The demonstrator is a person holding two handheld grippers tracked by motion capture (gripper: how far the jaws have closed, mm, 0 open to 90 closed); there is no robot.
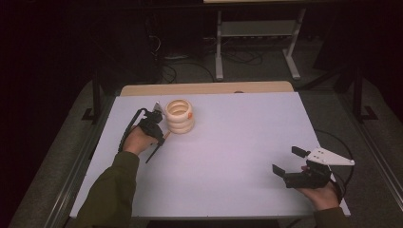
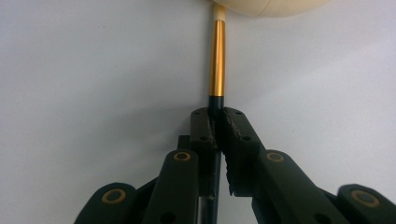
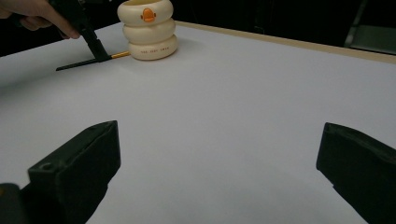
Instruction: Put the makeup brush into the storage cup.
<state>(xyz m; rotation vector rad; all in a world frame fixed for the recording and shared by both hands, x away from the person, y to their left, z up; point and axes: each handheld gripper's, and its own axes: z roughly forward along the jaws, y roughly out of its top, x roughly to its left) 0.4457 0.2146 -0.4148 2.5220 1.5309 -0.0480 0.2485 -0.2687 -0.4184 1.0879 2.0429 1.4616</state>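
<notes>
left gripper pinching thin black-gold brush flat on surface, far-left corner | tip at, maybe touching, cream ring holder | right gripper spread, idle | risk: off-centre pinch, brush pivots, nudges holder

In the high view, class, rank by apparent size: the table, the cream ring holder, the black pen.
1. table, by far the largest.
2. ring holder.
3. pen: slim, partly hidden by the left gripper clamping it.
</notes>
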